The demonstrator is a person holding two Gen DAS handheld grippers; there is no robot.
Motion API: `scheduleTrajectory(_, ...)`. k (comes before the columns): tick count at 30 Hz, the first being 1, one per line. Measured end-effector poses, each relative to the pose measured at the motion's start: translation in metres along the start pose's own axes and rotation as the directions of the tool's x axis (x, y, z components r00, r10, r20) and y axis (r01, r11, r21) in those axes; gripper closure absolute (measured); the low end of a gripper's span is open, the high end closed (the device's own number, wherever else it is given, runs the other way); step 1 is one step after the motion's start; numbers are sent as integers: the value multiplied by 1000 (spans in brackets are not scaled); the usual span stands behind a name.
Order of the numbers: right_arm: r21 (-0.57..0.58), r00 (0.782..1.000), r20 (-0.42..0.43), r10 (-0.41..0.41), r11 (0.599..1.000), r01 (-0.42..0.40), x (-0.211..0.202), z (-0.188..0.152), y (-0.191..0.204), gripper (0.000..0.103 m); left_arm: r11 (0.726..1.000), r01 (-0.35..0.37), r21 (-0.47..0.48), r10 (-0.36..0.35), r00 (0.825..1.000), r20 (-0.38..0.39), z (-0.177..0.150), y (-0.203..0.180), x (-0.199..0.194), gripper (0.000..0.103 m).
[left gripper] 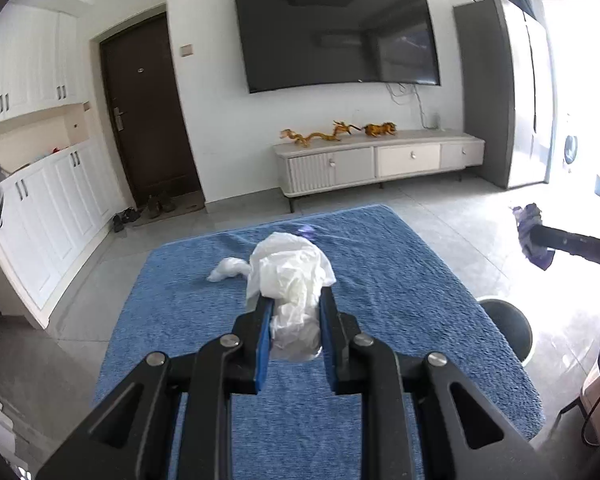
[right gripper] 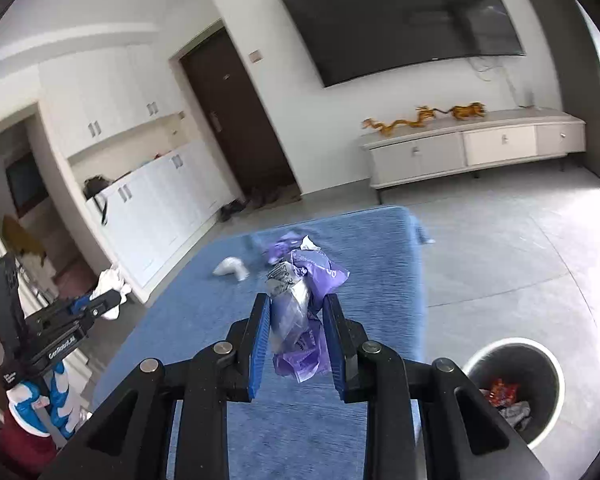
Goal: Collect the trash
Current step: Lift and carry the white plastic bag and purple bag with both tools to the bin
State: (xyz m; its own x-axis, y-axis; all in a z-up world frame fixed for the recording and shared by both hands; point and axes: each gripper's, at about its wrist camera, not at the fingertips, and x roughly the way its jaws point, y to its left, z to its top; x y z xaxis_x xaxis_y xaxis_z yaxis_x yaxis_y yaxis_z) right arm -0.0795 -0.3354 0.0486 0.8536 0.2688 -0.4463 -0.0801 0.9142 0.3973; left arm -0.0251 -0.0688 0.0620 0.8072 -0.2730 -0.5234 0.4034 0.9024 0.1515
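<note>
My left gripper (left gripper: pixel 294 298) is shut on a crumpled white plastic bag (left gripper: pixel 290 276) and holds it above the blue-covered table (left gripper: pixel 400 280). It also shows at the left of the right wrist view (right gripper: pixel 112 298). My right gripper (right gripper: pixel 296 300) is shut on a purple and clear plastic wrapper (right gripper: pixel 300 280), held above the table's right part. It also shows at the right of the left wrist view (left gripper: pixel 534 236). A small white wad (left gripper: pixel 228 269) lies on the cloth, also in the right wrist view (right gripper: pixel 231 269). Another purple scrap (right gripper: pixel 282 247) lies beyond it.
A grey trash bin (right gripper: pixel 540 364) stands on the floor right of the table, holding red and grey trash; its rim shows in the left wrist view (left gripper: pixel 508 320). A TV cabinet (left gripper: pixel 380 160) stands at the far wall. White cupboards (left gripper: pixel 60 192) line the left.
</note>
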Motion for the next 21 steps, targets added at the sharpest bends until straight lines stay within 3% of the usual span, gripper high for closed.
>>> scheduleTrajectory(9, 166, 996, 7, -91, 982, 89, -18, -30, -92, 78, 984, 123, 130, -110, 989, -100, 15, -97, 46, 82)
scheduleTrajectory(21, 368, 980, -105, -170, 909, 197, -13, -82, -204, 78, 914, 309, 263, -247, 938, -243, 13, -227, 119, 82)
